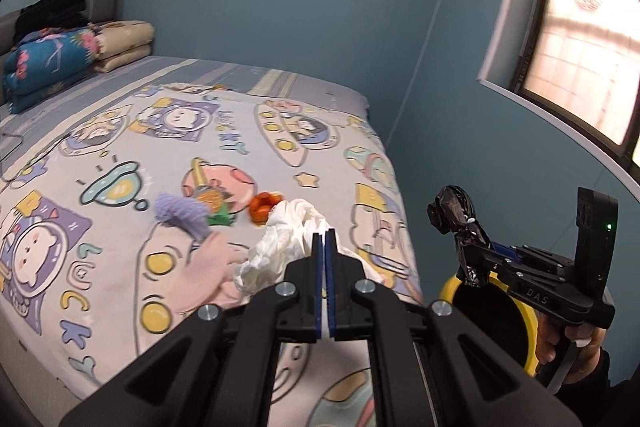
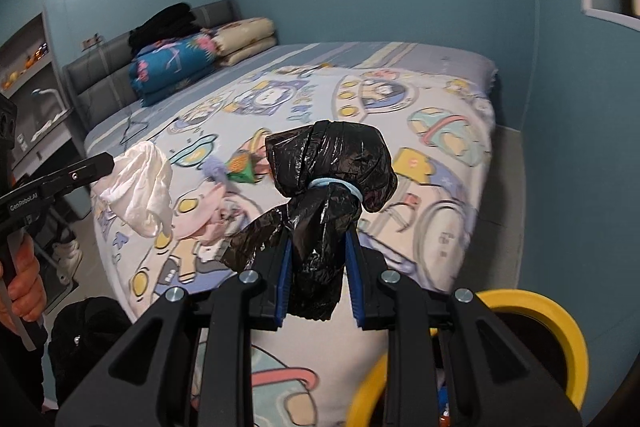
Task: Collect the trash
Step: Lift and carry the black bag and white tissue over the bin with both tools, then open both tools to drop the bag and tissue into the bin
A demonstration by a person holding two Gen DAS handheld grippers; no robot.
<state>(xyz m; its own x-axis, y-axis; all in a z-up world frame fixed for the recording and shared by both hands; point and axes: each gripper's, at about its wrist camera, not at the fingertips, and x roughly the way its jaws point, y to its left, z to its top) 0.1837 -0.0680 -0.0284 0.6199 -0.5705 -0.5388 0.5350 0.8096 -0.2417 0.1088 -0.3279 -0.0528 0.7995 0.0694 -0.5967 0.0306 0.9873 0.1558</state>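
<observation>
Black bag [image 2: 320, 211] between right claw [image 2: 318, 251] pads, contents hidden

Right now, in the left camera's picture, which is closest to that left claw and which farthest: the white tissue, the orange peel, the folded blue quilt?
1. White tissue, pinched in the left claw.
2. Orange peel, just beyond on the bedspread.
3. Folded blue quilt, far left at the headboard.

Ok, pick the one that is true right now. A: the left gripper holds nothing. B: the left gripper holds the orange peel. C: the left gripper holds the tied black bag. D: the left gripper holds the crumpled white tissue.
D: the left gripper is shut on the crumpled white tissue, lifted off the bed.
</observation>
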